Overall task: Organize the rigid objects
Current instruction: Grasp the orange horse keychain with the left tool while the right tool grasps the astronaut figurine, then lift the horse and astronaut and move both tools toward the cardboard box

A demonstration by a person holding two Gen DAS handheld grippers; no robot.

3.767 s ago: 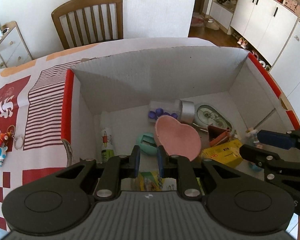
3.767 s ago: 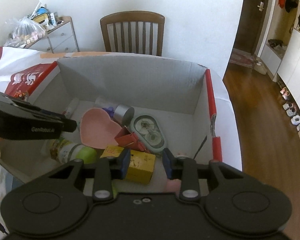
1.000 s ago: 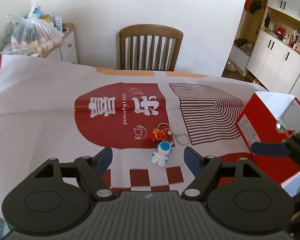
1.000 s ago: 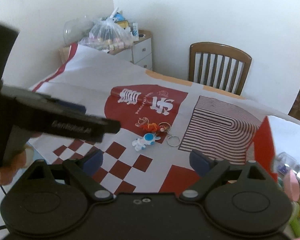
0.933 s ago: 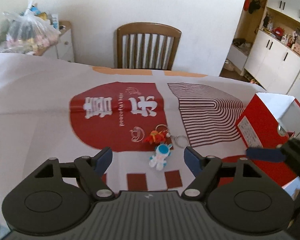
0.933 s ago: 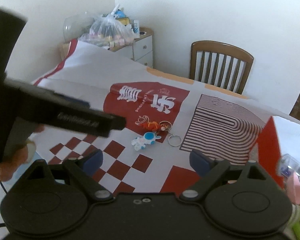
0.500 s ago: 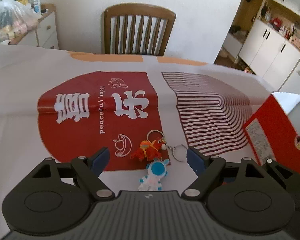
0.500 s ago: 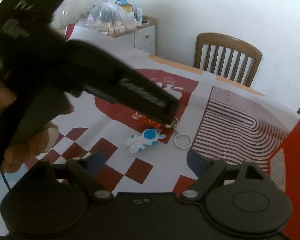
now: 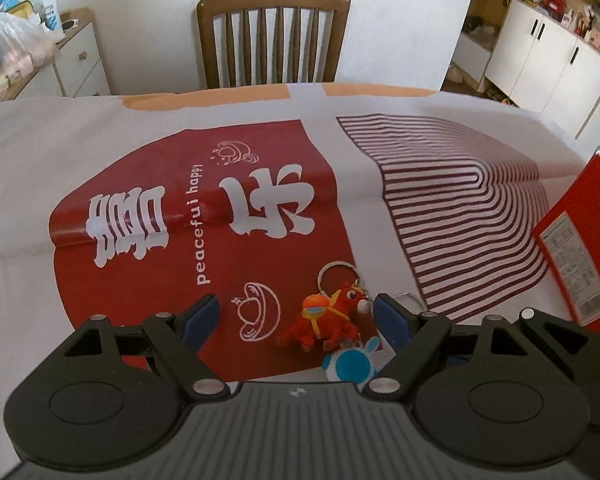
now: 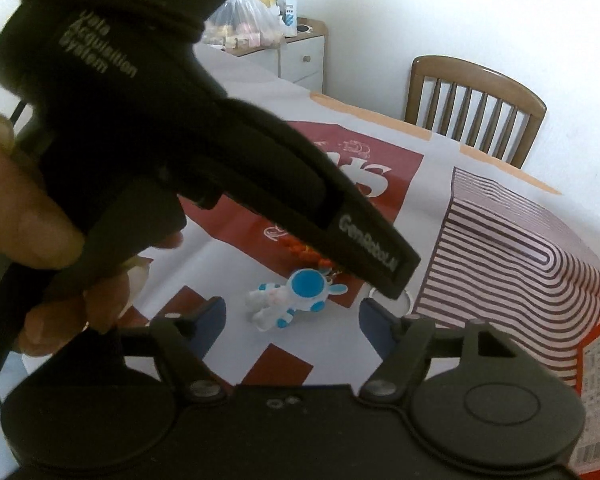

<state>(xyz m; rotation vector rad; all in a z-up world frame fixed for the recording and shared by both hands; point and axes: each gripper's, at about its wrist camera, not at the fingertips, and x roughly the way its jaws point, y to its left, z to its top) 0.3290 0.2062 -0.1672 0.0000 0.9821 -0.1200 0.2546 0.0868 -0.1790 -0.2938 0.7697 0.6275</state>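
Observation:
An orange toy-horse keychain (image 9: 324,316) with a metal ring (image 9: 337,272) lies on the red-and-white tablecloth. A white-and-blue astronaut keychain (image 9: 350,364) lies just in front of it; it also shows in the right wrist view (image 10: 290,300). My left gripper (image 9: 298,314) is open, low over the table, with the horse between its fingers. My right gripper (image 10: 292,318) is open with the astronaut between its fingers. The left gripper's body crosses the right wrist view and hides most of the horse (image 10: 300,250).
A red cardboard box (image 9: 576,240) stands at the right on the table; it also shows in the right wrist view (image 10: 596,368). A wooden chair (image 9: 272,36) stands at the far edge. A white drawer unit (image 9: 72,60) with a plastic bag is at the back left.
Both grippers have left the box, opened wide and moved left to the keychains. In the last second both came lower and closer, with the toys now between their fingers.

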